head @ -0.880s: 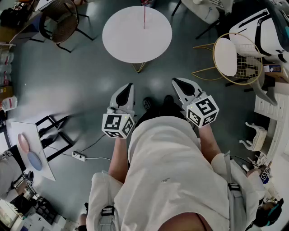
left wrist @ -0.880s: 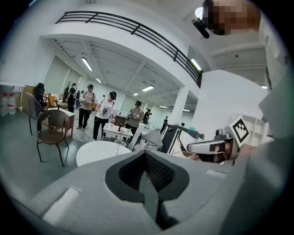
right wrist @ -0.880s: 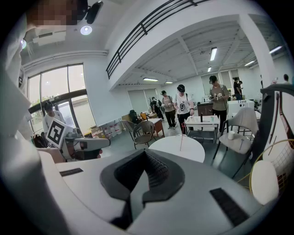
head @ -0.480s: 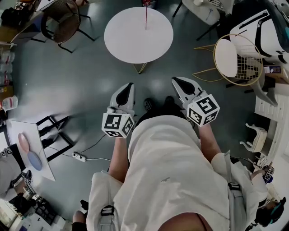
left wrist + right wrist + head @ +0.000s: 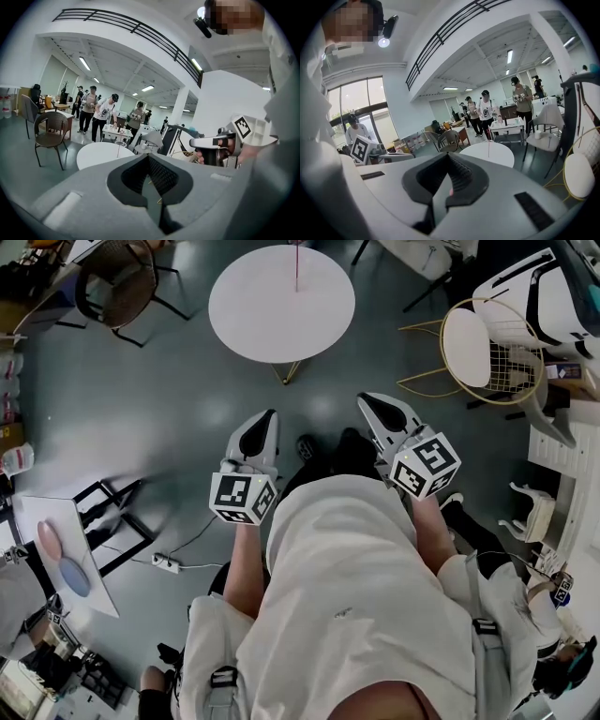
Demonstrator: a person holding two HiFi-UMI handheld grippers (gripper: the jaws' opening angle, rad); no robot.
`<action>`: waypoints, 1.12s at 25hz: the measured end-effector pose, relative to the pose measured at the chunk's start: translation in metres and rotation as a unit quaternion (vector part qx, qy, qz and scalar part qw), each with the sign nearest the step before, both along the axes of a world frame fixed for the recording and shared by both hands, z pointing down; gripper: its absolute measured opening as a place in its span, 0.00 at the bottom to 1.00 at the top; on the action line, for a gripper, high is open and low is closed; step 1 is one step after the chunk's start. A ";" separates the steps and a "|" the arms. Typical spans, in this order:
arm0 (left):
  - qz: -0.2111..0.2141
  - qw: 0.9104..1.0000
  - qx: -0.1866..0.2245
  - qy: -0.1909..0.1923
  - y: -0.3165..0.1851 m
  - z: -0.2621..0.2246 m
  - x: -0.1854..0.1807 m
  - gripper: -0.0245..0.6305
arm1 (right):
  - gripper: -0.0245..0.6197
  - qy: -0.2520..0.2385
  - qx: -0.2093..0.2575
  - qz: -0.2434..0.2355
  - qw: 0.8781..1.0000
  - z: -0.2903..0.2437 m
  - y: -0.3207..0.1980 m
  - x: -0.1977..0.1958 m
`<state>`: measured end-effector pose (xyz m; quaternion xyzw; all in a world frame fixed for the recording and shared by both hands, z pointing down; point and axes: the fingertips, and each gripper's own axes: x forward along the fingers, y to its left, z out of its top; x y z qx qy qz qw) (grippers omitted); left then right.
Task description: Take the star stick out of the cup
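while keeping both pairs of jaws pressed together on nothing, holding the left gripper and right gripper side by side above the floor, well short of the round white table. seeing the star stick standing upright on its far part, now sitting slightly further left in view than before. catching a dark shoe newly showing at right.

table: the round white table now sits a bit higher and further left in the head view
star stick: drifts up with it, top almost at the frame edge
leg: a dark trouser leg now pokes out on the person's right
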<state>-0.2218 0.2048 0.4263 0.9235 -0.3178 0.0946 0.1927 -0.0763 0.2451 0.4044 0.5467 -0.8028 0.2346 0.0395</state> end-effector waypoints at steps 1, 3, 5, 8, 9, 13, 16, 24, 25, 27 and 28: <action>0.002 1.000 -0.002 -0.002 0.001 0.002 0.000 0.05 | 0.05 0.004 0.002 -0.002 1.000 0.000 0.003 -0.001; 0.006 1.000 -0.007 -0.005 0.004 0.006 0.003 0.05 | 0.05 0.010 0.004 -0.007 1.000 0.002 0.009 -0.002; 0.012 1.000 -0.012 -0.006 0.006 0.007 0.009 0.05 | 0.06 0.002 -0.001 -0.009 1.000 0.005 0.012 0.000; 0.020 1.000 -0.015 -0.009 0.008 0.009 0.020 0.05 | 0.11 -0.008 -0.008 -0.011 1.000 0.006 0.014 0.005; 0.023 1.000 -0.016 -0.010 0.009 0.010 0.023 0.05 | 0.11 -0.008 -0.009 -0.012 1.000 0.007 0.015 0.006; 0.024 0.999 -0.016 -0.015 0.005 0.012 0.035 0.05 | 0.05 -0.014 -0.009 -0.017 1.000 0.009 0.008 0.017; 0.011 1.000 -0.013 -0.016 -0.003 0.009 0.045 0.05 | 0.05 -0.002 -0.022 -0.031 0.999 0.014 -0.001 0.028; -0.019 1.000 -0.002 -0.023 -0.030 -0.002 0.082 0.05 | 0.05 0.001 -0.003 -0.075 0.997 0.004 -0.040 0.062; -0.024 0.999 0.000 -0.023 -0.034 -0.003 0.089 0.05 | 0.05 -0.002 -0.002 -0.084 0.996 0.004 -0.045 0.068; -0.034 0.999 0.004 -0.023 -0.042 -0.007 0.101 0.05 | 0.05 -0.004 -0.001 -0.099 0.995 0.003 -0.054 0.077; -0.038 0.999 0.006 -0.023 -0.046 -0.009 0.106 0.05 | 0.05 -0.001 0.001 -0.104 0.995 0.003 -0.059 0.082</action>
